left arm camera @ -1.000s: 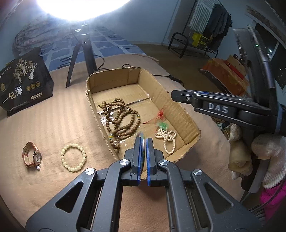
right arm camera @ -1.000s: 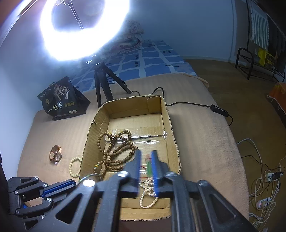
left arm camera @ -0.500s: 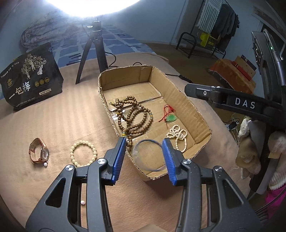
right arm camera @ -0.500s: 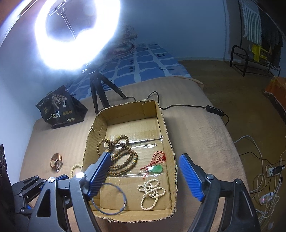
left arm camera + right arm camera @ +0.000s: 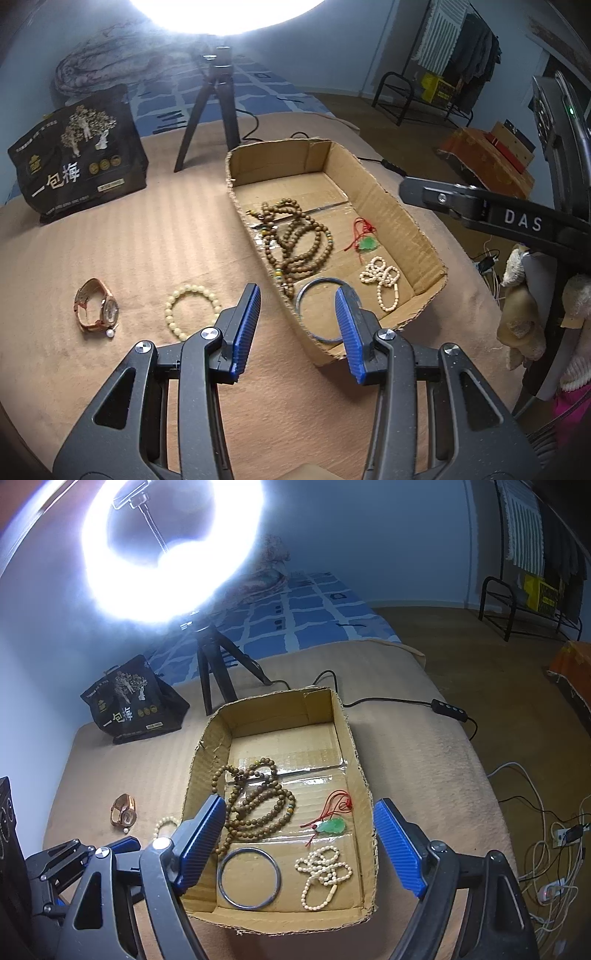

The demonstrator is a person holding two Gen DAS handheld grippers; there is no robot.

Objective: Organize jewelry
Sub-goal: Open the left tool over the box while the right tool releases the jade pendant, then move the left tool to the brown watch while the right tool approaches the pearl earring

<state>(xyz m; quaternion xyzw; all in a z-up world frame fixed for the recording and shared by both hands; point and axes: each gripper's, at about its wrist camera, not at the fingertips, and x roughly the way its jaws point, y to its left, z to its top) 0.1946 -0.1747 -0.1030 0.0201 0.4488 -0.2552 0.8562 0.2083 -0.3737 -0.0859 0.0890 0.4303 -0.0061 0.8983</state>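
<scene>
Two pieces lie outside the shallow brown cardboard box [image 5: 424, 236], on the tan ribbed blanket [image 5: 147, 240] covering the bed: a cream round-bead bracelet [image 5: 192, 310] just ahead of the left tongs [image 5: 299, 332], and beside it a brown leather-strap wristwatch [image 5: 96, 308].

The left tongs are parted with nothing between the blue pads; the right tongs [image 5: 299, 849] stand wide and empty over the box, which holds a long brown wooden bead strand [image 5: 258, 805], a thin dark bangle [image 5: 249, 878], a green pendant on red cord [image 5: 332, 825] and a small cream bead necklace [image 5: 323, 871].

The bracelet is probably light and limp, its beads smooth and prone to roll; pinching across one side of the loop, between beads, should hold best. The watch looks heavier, with a fragile face, so the stiff curved strap is the safer hold.
</scene>
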